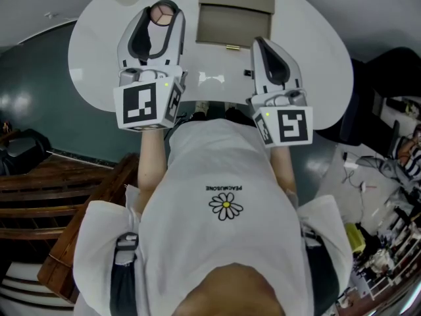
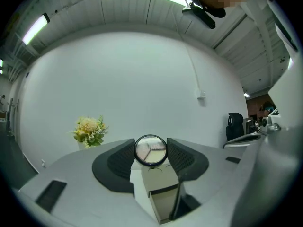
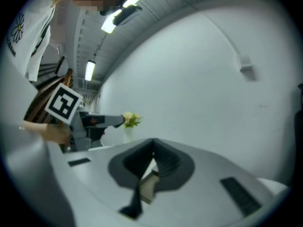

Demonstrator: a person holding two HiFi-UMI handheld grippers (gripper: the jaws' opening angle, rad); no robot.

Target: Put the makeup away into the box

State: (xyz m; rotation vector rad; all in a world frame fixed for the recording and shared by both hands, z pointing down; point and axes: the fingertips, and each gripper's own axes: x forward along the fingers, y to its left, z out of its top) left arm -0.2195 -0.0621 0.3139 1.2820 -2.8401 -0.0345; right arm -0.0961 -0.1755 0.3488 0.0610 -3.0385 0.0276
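**Compact clamped in my left jaws, above the table**

Far to the left, a small bunch of yellow and green flowers (image 2: 89, 130) stands at the edge of the white table (image 1: 105, 38).

My left gripper (image 1: 160, 17) points out level over the table. Its jaws are clamped on the makeup compact (image 1: 163, 12), one pad against each side of its rim. The compact is round and flat, with a dark rim. Its pale, glossy face is split by thin lines into three wedges. It sits at the very tips of my jaws, clear of the table, to the left of the box.

The box (image 1: 235, 18) is tan and squared, and rests on the table between my two grippers. A small gold clasp (image 1: 232, 47) shows on its near edge.

To the right, my right gripper (image 1: 258, 43) is held just beside the near right corner of the box. Its jaws are together at the tips, with nothing between them.
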